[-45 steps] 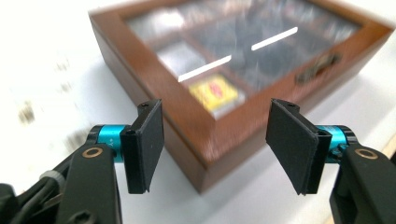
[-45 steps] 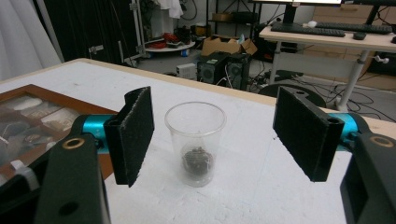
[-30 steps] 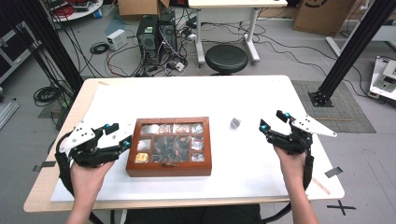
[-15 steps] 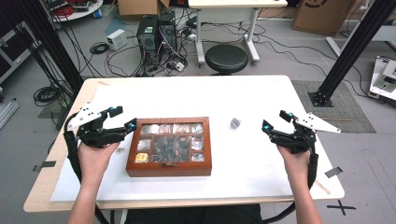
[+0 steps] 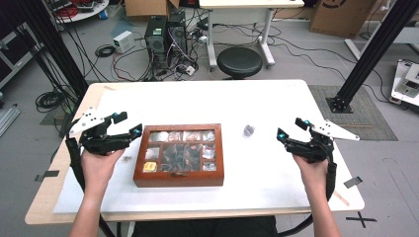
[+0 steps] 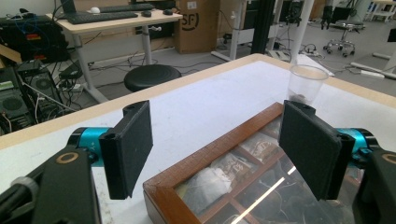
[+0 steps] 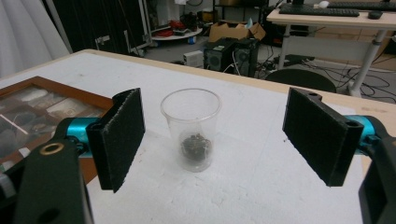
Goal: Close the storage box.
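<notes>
A person is sitting at a white table (image 5: 197,106), holding 2 two-jaw grippers over it. At the left of the high view, the left gripper (image 5: 129,130) is hovering at the upper left corner of a wooden box (image 5: 179,154) with a glass lid — its jaws are standing wide apart and gripping nothing. In the left gripper view, the left gripper (image 6: 215,140) is looking along those 2 black pads, with the box's near corner (image 6: 161,189) lying between and below them; whether a jaw is touching the wood cannot be told. Under the glass, the box is showing several small compartments holding pale and dark items, too blurred to name.

Just right of the box, and apart from it, a clear plastic cup (image 5: 248,130) is standing upright on the table. The right gripper view is showing the cup (image 7: 191,128) with a small dark clump resting on its bottom.

At the right, the right gripper (image 5: 291,132) is pointing toward the cup from well apart — its jaws are also spread wide and holding nothing. In its own view the right gripper (image 7: 212,140) is framing the cup between its pads, with the box (image 7: 42,105) lying off to the left.
</notes>
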Action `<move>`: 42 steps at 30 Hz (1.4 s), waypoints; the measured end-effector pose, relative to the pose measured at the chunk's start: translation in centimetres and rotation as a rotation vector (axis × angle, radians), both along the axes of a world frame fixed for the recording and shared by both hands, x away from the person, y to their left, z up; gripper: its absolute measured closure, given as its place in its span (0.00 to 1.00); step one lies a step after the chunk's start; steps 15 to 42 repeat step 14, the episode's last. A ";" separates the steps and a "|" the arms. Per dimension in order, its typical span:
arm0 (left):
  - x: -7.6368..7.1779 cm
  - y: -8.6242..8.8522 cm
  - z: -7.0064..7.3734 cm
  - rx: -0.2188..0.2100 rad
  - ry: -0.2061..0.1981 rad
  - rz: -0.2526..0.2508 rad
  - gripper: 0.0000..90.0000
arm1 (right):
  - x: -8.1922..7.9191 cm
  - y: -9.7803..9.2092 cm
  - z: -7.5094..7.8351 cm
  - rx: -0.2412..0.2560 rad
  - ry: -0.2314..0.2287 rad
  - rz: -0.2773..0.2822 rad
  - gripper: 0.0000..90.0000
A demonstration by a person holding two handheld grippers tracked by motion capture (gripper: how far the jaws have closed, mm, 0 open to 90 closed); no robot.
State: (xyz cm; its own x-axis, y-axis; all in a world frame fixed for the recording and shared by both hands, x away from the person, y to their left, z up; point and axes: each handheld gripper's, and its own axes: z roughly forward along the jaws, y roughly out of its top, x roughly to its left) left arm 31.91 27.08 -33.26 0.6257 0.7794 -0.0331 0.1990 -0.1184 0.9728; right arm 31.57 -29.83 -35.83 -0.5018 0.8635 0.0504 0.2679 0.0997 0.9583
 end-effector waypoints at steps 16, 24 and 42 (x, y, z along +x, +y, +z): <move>-0.1 0.4 -0.1 0.001 0.000 0.018 0.29 | 0.3 -0.2 -0.2 0.008 0.011 0.004 0.23; -0.1 0.4 -0.1 0.001 0.000 0.018 0.29 | 0.3 -0.2 -0.2 0.008 0.011 0.004 0.23; -0.1 0.4 -0.1 0.001 0.000 0.018 0.29 | 0.3 -0.2 -0.2 0.008 0.011 0.004 0.23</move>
